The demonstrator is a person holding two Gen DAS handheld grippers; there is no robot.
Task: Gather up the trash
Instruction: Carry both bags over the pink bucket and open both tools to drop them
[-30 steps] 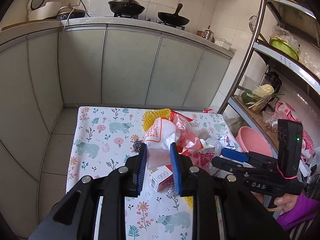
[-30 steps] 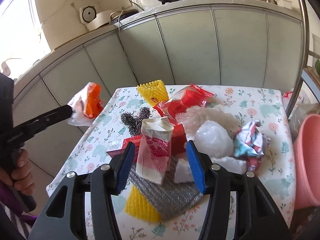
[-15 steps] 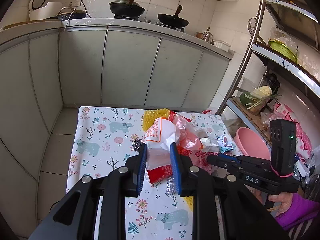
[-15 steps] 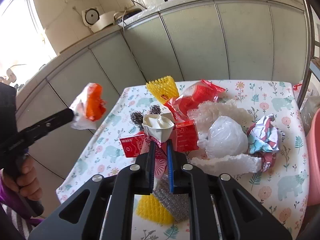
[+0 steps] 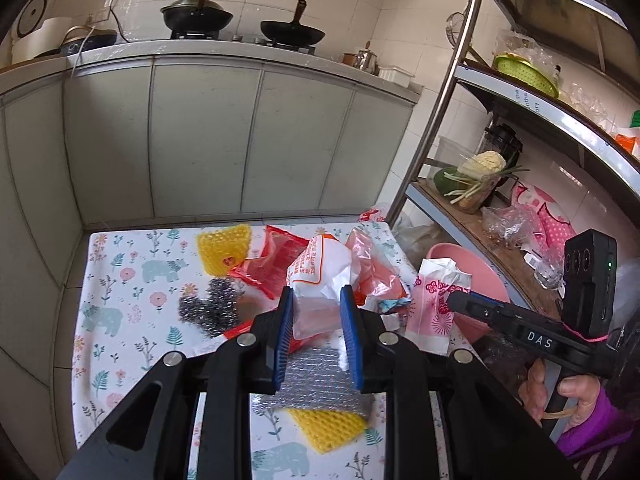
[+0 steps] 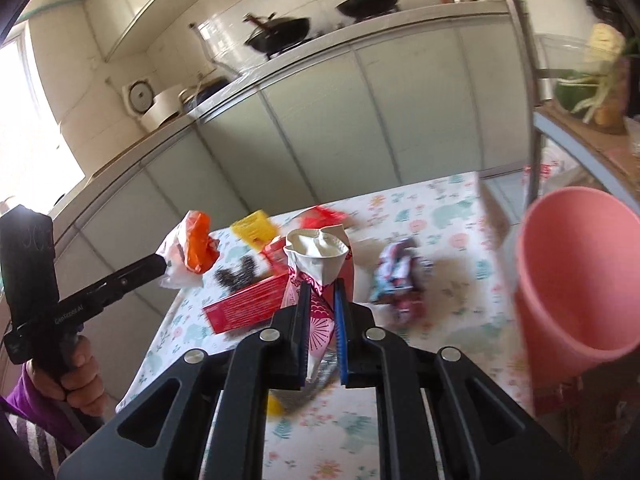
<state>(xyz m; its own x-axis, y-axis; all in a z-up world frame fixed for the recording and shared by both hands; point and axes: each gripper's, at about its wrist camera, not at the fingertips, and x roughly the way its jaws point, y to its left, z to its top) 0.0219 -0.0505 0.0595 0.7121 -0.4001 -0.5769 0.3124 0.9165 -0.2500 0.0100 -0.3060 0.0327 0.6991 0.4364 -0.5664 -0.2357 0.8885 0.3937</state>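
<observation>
Gripping a white-and-orange plastic bag, your left gripper sits centre frame in the left wrist view, above the floral tablecloth. Your right gripper pinches a pink-and-white paper bag at centre of its view. Pink bucket fills the right edge there.

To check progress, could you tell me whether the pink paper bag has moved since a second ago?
Yes: the right claw has lifted the pink paper bag off the table, toward the pink basin.
</observation>
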